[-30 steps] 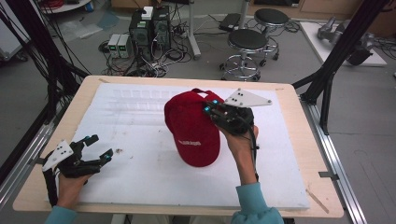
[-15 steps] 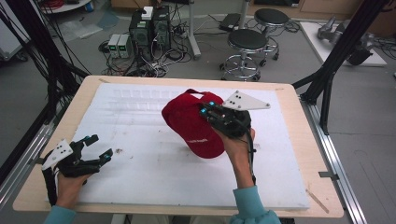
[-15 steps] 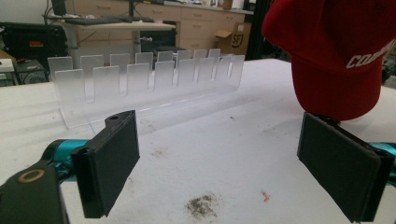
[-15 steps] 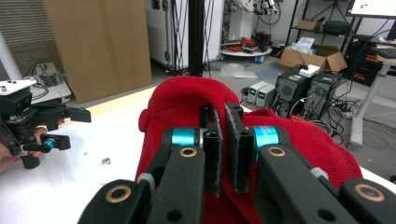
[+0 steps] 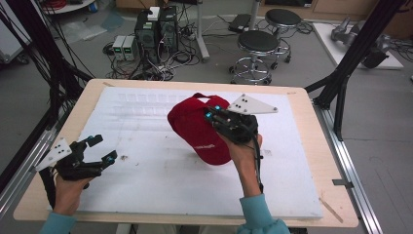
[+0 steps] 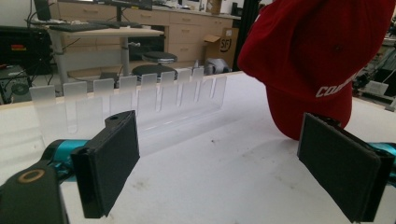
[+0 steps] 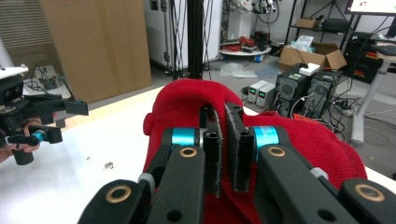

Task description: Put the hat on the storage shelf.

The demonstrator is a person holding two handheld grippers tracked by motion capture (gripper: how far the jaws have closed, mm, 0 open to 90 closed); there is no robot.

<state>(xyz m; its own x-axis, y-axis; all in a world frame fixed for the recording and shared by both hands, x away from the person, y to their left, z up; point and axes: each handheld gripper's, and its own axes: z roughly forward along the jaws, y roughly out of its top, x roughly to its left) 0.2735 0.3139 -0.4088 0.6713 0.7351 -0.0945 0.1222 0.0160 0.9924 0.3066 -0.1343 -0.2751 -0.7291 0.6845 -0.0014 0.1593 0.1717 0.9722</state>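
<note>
Cap [image 5: 197,129] | right gripper [image 5: 214,113] pinching | slotted clear rack [image 6: 135,100] behind

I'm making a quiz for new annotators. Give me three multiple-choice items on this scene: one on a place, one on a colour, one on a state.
1. Where is the clear slotted rack?
A. on the white table, beyond the left gripper
B. on a stool
C. on the floor

2. What colour is the cap?
A. blue
B. red
C. green

3. How does the right gripper stand?
A. open, nothing between its jaws
B. shut on the cap
C. shut on a cable

Answers:
1 A, the left gripper view shows it standing on the white table.
2 B, red fabric with white lettering.
3 B, the jaws pinch a fold of the cap; the left gripper is open.
</note>
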